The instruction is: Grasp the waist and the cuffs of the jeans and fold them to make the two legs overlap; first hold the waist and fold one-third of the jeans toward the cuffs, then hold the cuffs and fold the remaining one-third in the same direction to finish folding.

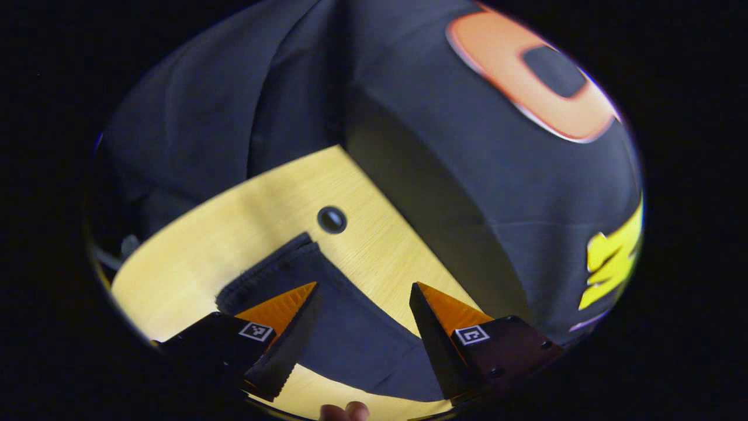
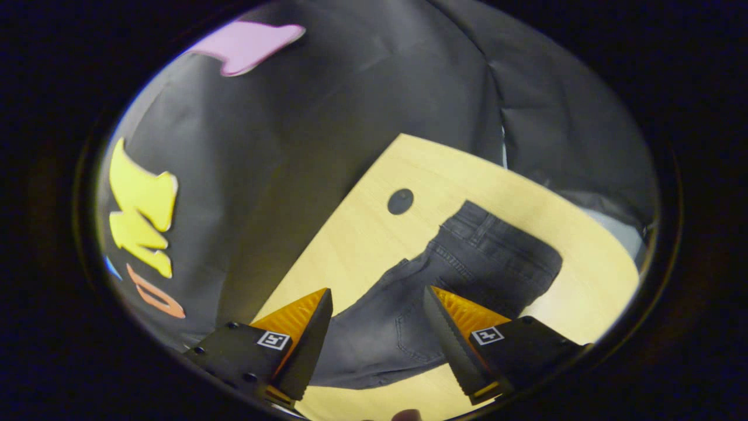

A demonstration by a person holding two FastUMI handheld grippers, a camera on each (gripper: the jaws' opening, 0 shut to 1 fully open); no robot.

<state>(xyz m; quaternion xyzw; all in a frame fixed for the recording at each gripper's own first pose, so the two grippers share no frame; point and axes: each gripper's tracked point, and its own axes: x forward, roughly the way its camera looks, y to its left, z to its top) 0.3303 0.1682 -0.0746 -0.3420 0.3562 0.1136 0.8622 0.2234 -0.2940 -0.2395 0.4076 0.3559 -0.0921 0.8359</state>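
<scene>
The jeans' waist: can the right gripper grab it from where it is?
Probably yes. The right gripper is open above the jeans, and nothing lies between it and the waist.

You work in recording booth: black cloth wall (image 1: 444,193) hangs close behind pale wooden table (image 2: 362,245), cable grommet (image 1: 332,220) set in tabletop.
</scene>
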